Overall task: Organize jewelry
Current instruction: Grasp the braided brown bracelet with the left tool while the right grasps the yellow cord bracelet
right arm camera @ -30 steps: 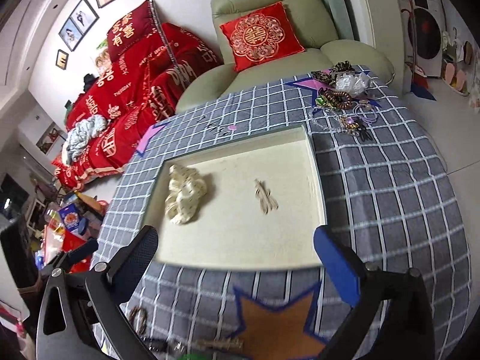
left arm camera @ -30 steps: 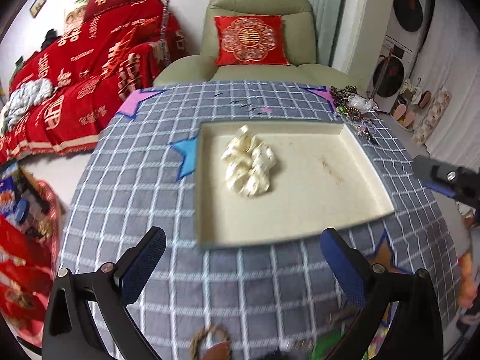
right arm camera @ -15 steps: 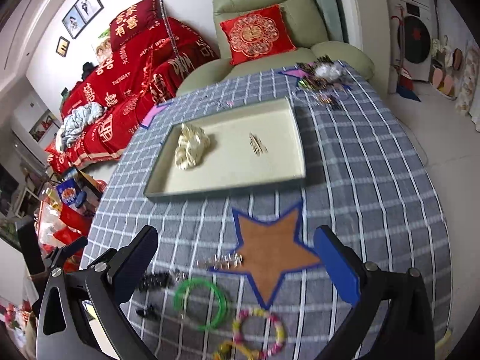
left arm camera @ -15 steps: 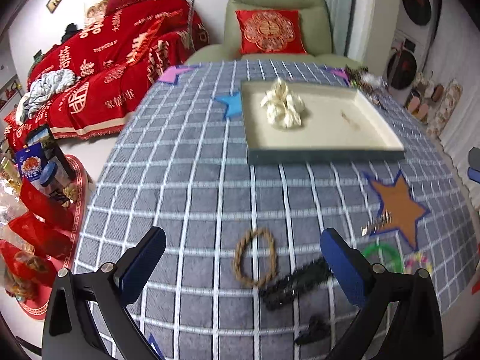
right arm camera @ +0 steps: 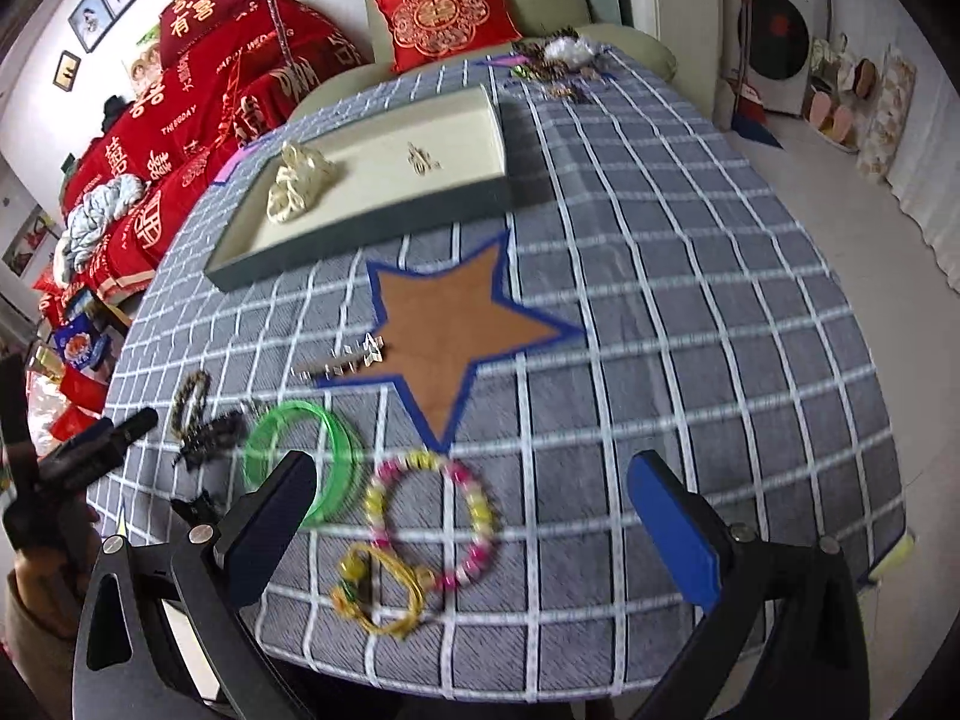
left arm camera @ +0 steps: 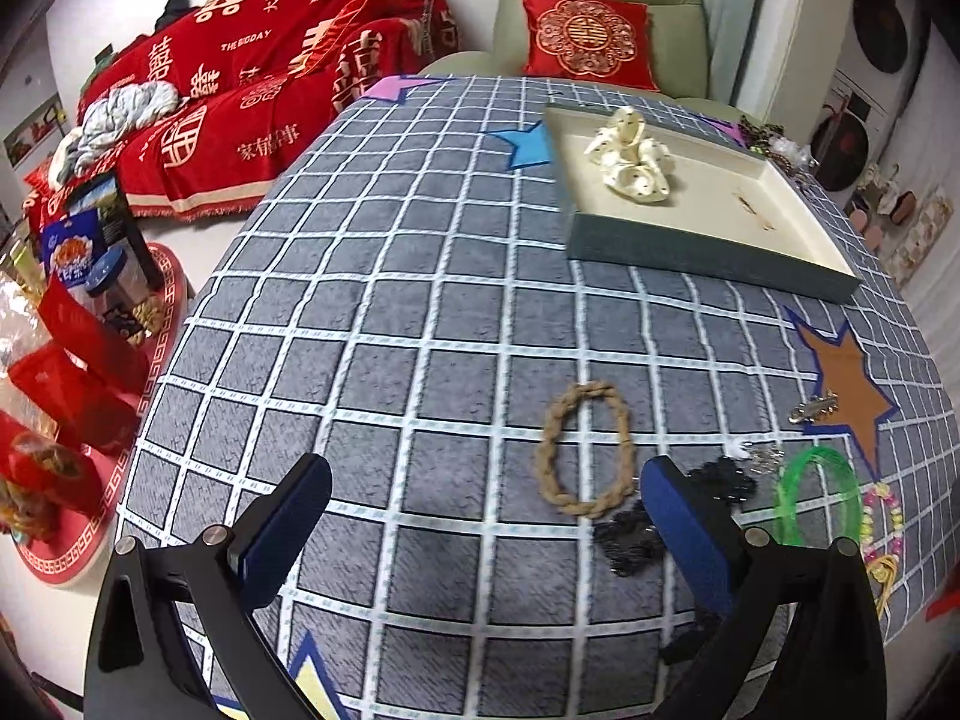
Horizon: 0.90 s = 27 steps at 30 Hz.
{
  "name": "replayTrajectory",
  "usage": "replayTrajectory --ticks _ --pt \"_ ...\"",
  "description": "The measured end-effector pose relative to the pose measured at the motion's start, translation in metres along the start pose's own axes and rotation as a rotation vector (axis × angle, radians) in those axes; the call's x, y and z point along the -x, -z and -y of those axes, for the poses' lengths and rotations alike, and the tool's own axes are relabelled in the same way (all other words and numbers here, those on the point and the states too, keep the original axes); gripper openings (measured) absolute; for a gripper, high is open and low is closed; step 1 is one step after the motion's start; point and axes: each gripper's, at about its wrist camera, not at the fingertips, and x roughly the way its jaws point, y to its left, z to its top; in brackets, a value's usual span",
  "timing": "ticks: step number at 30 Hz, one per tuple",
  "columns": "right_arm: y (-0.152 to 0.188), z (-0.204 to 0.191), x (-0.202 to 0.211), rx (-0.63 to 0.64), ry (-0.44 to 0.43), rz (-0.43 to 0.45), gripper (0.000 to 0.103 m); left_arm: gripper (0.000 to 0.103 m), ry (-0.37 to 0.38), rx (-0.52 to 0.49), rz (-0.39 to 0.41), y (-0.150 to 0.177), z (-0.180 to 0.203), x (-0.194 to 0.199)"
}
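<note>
Right wrist view is showing the right gripper (right arm camera: 471, 510) spread wide and holding nothing, hovering over the near edge of the table (right arm camera: 690, 276). Just ahead of its fingers the bead bracelet (right arm camera: 432, 519) is lying flat, touching the yellow cord (right arm camera: 375, 594) at its lower left, with the green bangle (right arm camera: 300, 459) partly hidden behind the left finger. Farther out, a silver clip (right arm camera: 348, 360) is resting at the edge of the brown star, and the tray (right arm camera: 360, 228) beyond is already holding a cream scrunchie (right arm camera: 297, 180) and a small gold piece.

In the left wrist view the left gripper (left arm camera: 480, 516) is also gaping empty, with the rope ring (left arm camera: 585, 447) lying just beyond and between its fingers, and a black lace piece (left arm camera: 630, 534) beside the right finger.

All of this looks light. The beads will probably be rolling and sagging, so pinching across one side of the loop seems best. The bangle looks stiff and slick; gripping its wall should work. The rope ring is likely soft and grippy, easy to nip anywhere on its strand.
</note>
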Motion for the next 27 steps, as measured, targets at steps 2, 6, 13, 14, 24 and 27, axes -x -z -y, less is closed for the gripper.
replayTrajectory --ticks 2,6,13,14,24,27 --pt "0.008 -0.001 0.001 0.015 0.007 -0.006 0.103 0.103 -0.011 -0.001 -0.005 0.001 -0.004 -0.004" --pt "0.024 -0.009 0.002 0.061 0.002 -0.010 0.103 0.103 -0.007 0.002 -0.019 0.001 -0.010 -0.014" --pt "0.050 -0.020 -0.002 0.087 0.003 -0.046 0.094 0.101 0.003 -0.023 -0.030 0.000 -0.008 -0.024" --pt "0.053 -0.020 -0.003 0.082 0.004 -0.054 0.093 0.101 0.006 -0.024 -0.034 -0.001 -0.007 -0.026" --pt "0.073 -0.035 -0.018 0.056 0.062 -0.081 0.063 0.096 0.017 -0.070 -0.048 -0.004 0.012 -0.038" --pt "0.074 -0.041 -0.018 0.062 0.073 -0.073 0.060 0.092 0.024 -0.095 -0.043 -0.004 0.020 -0.038"
